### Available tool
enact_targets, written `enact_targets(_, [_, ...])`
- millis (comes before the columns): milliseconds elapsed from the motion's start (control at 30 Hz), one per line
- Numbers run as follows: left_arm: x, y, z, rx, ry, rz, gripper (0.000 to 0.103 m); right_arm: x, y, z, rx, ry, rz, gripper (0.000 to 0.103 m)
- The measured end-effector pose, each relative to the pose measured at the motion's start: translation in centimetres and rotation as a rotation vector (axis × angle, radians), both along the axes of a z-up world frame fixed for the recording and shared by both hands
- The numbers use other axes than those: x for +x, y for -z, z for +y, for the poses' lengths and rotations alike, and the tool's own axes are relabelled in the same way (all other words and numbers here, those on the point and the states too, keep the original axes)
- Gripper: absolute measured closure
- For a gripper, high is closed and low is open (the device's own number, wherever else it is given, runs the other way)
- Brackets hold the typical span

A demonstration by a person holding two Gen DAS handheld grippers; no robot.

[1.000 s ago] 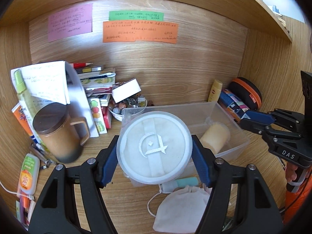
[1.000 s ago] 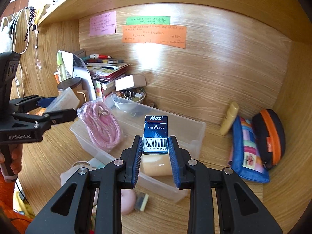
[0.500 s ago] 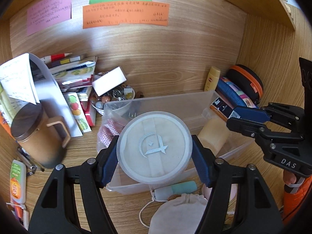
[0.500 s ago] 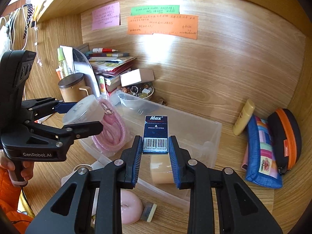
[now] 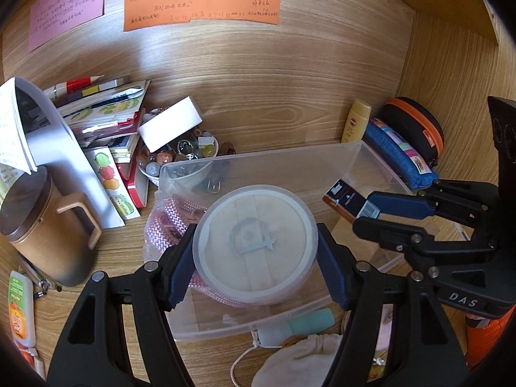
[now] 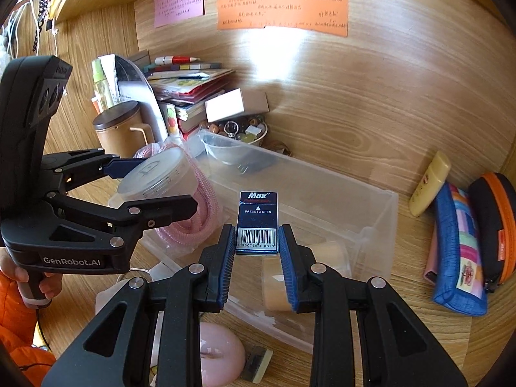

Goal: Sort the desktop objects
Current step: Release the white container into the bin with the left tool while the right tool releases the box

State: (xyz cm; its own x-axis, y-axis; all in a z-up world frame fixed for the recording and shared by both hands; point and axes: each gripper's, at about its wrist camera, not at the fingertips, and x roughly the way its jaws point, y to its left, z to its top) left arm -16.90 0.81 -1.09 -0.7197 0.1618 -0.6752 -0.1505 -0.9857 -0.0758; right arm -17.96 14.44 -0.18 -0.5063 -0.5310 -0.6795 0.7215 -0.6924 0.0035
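Note:
My left gripper (image 5: 254, 267) is shut on a round clear plastic container with a white puff inside (image 5: 254, 245), held above the clear plastic bin (image 5: 267, 161). It also shows in the right wrist view (image 6: 151, 180), over the bin's left end. My right gripper (image 6: 257, 251) is shut on a small dark blue "Max" box (image 6: 258, 222), held over the bin (image 6: 380, 213). That box shows in the left wrist view (image 5: 348, 200) above the bin's right part. A pink coiled cord (image 6: 196, 219) and a tan tape roll (image 6: 322, 251) lie in the bin.
A brown mug (image 5: 45, 225), stacked books (image 5: 106, 113), a white box (image 5: 171, 122) and a bowl of trinkets (image 5: 180, 154) stand left of the bin. A yellow tube (image 6: 429, 183), blue pouch (image 6: 458, 251) and black-orange case (image 6: 496, 225) lie right. A cloth bag (image 5: 300, 361) and pink ball (image 6: 219, 354) lie in front.
Both grippers have moved forward and down over the bin with their objects still held. The round container has moved from the bin's near left side to above the pink cord.

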Motion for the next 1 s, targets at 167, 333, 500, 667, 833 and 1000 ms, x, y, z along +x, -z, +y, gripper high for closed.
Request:
enact_targets(167, [-0.6,0.7,0.5,-0.01,0.023,-0.015,0.034,-0.6,0.5,-0.4,0.015,-0.001,-0.016,0.078])
enact_targets(333, [-1.0,1.4,0.9,-0.028,0.038,-0.031,0.034,-0.9,1.0,-0.6,0.031,0.001,-0.025,0.078])
enact_targets(500, [-1.3,1.9,1.1,-0.039,0.045,-0.043,0.034,-1.2,1.4,-0.8,0.041,0.001,-0.039,0.078])
enact_targets(667, [-1.3,2.3,1.5,-0.059,0.048,-0.047,0.034,-1.4,1.6,-0.9,0.05,0.002,-0.043,0.078])
enact_targets(833, [-1.3,2.6,1.8,-0.083,0.05,-0.049,0.034,-1.3,1.5,-0.9,0.052,0.0,-0.042,0.078])
enact_targets(1000, [-1.3,2.6,1.7,-0.076,0.053,-0.057,0.033,-1.3,1.5,-0.8,0.05,0.001,-0.044,0.078])
